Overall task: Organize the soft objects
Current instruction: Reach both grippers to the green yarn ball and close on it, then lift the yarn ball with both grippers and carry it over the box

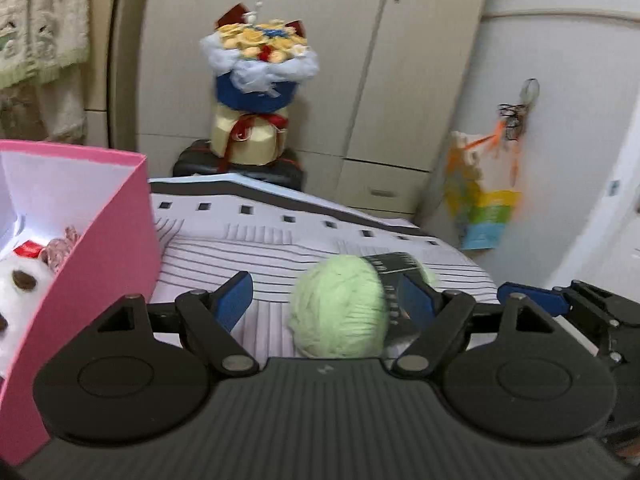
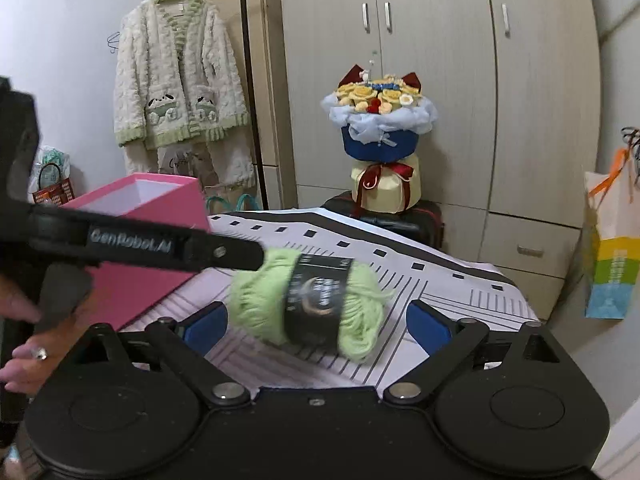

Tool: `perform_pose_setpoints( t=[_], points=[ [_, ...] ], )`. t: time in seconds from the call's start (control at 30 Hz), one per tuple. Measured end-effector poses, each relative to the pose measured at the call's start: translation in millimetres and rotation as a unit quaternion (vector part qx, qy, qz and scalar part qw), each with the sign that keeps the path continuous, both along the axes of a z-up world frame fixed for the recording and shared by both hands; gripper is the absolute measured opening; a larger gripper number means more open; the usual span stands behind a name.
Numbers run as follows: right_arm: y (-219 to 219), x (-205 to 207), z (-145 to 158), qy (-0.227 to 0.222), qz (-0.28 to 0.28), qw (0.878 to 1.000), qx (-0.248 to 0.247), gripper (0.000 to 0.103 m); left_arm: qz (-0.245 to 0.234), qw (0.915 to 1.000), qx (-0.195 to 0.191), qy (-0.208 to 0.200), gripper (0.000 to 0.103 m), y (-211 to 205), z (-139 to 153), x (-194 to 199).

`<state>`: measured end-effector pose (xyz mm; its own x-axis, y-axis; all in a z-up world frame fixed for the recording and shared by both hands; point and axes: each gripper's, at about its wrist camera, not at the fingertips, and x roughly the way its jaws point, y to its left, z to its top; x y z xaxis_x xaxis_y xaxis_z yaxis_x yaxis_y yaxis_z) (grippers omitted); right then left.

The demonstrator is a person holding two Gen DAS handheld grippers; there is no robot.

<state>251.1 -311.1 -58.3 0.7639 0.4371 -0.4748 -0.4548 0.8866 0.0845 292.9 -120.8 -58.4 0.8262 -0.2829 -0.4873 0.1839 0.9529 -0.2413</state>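
Green yarn between both my spread grippers, pink box just left of it

My left gripper (image 1: 326,300) has its jaws spread with the green yarn ball (image 1: 340,308) lying between them on the striped cloth (image 1: 256,248), touching neither pad as far as I can tell; my right gripper (image 2: 316,326) is likewise spread around the yarn, and its view shows the black label band the left view barely catches. Left of the yarn stands the pink box (image 1: 100,264); only the left view looks inside, at a white plush toy (image 1: 20,292). Beyond the yarn sits a flower bouquet (image 2: 380,136) before the wardrobe (image 2: 440,80). Only the right view shows a hanging cardigan (image 2: 180,76)
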Motion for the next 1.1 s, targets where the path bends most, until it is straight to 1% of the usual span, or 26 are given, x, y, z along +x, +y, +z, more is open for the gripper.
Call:
perform_pose_setpoints(
  t=[0.03, 0.17, 0.2, 0.27, 0.3, 0.37, 0.43, 0.5, 0.63, 0.67, 0.73, 0.83, 0.93, 1.0, 1.1],
  points=[
    [0, 7, -5, 0.003, 0.012, 1.0, -0.002, 0.098, -0.007, 0.9999, -0.012, -0.001, 0.079, 0, -2, 2],
    [6, 18, -20, -0.008, 0.053, 0.998, -0.012, 0.098, -0.011, 0.9988, -0.043, 0.021, 0.079, 0, -12, 16],
    [9, 21, -22, -0.01, 0.06, 0.998, -0.022, 0.098, -0.008, 0.9983, -0.05, 0.027, 0.077, 0, -14, 20],
    [19, 22, -26, -0.026, 0.064, 0.996, -0.059, 0.098, -0.004, 0.9975, -0.058, 0.041, 0.074, 0, -20, 28],
    [22, 23, -27, -0.033, 0.063, 0.995, -0.074, 0.098, -0.007, 0.9967, -0.065, 0.048, 0.071, 1, -23, 31],
    [25, 29, -31, -0.035, 0.062, 0.994, -0.088, 0.1, -0.011, 0.9951, -0.082, 0.053, 0.065, 5, -27, 34],
    [27, 36, -34, -0.026, 0.065, 0.994, -0.085, 0.102, -0.004, 0.995, -0.085, 0.052, 0.053, 6, -32, 37],
    [29, 44, -38, -0.009, 0.069, 0.994, -0.084, 0.102, -0.002, 0.9952, -0.08, 0.057, 0.048, 6, -36, 38],
    [33, 56, -47, 0.036, 0.074, 0.994, -0.071, 0.101, -0.003, 0.9944, -0.084, 0.064, 0.043, 7, -38, 39],
    [33, 56, -48, 0.049, 0.077, 0.994, -0.062, 0.101, -0.004, 0.9945, -0.082, 0.065, 0.043, 7, -37, 39],
    [32, 52, -46, 0.056, 0.068, 0.995, -0.046, 0.099, -0.006, 0.9941, -0.083, 0.069, 0.041, 6, -38, 39],
    [31, 47, -42, 0.076, 0.055, 0.995, -0.02, 0.098, -0.014, 0.9921, -0.1, 0.074, 0.04, 8, -37, 36],
    [34, 34, -34, 0.08, 0.033, 0.996, -0.015, 0.098, -0.034, 0.9879, -0.129, 0.079, 0.04, 10, -33, 29],
    [36, 23, -29, 0.08, 0.019, 0.997, -0.011, 0.098, -0.045, 0.9874, -0.132, 0.075, 0.04, 9, -29, 21],
    [37, 9, -24, 0.098, 0.01, 0.995, 0.016, 0.099, -0.061, 0.9871, -0.129, 0.072, 0.047, 10, -22, 7]
  ],
)
